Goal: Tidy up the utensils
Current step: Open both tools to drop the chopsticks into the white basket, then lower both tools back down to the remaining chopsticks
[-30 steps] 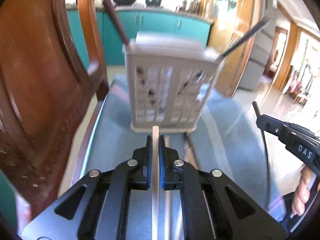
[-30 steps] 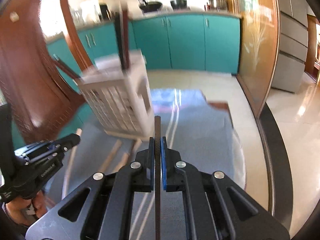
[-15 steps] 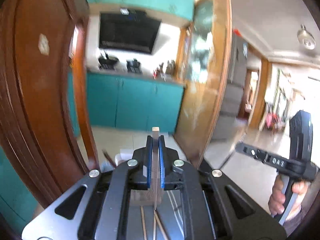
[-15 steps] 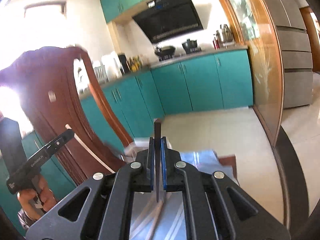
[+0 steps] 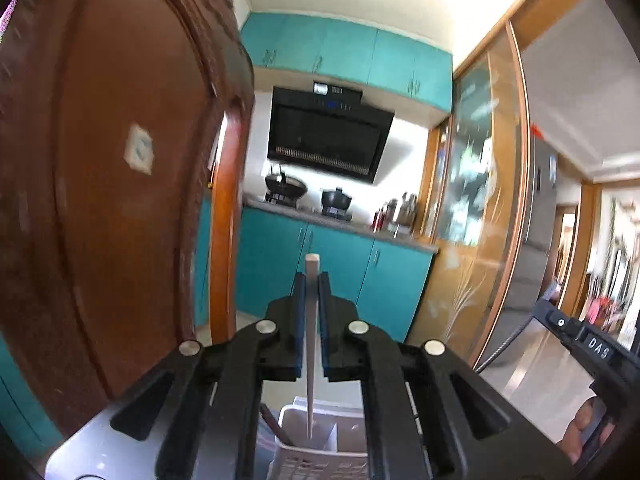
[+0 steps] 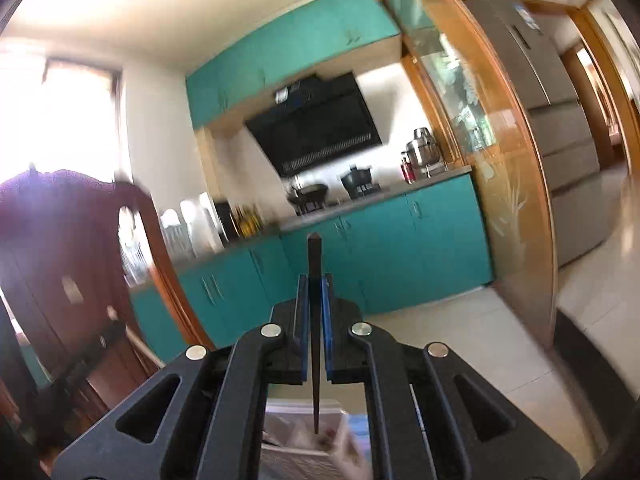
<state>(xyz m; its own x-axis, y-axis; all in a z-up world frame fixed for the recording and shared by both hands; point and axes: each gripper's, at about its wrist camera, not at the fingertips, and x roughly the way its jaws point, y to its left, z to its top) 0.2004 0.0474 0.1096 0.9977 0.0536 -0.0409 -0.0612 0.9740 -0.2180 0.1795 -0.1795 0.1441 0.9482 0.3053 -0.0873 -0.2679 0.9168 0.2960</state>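
My left gripper is shut on a pale wooden chopstick. The stick hangs tip-down over the white slotted utensil basket right below. A dark stick stands in that basket. My right gripper is shut on a dark brown chopstick. Its tip points down over the same white basket, which is blurred. The right gripper also shows at the right edge of the left wrist view.
A brown wooden chair back rises close on the left. Teal kitchen cabinets, a stove with pots and a black range hood lie behind. A glass sliding door and a fridge stand to the right.
Both grippers have lifted and tilted up, each with its chopstick. The basket has dropped from the middle of both views to the bottom edge, under the hanging tips.
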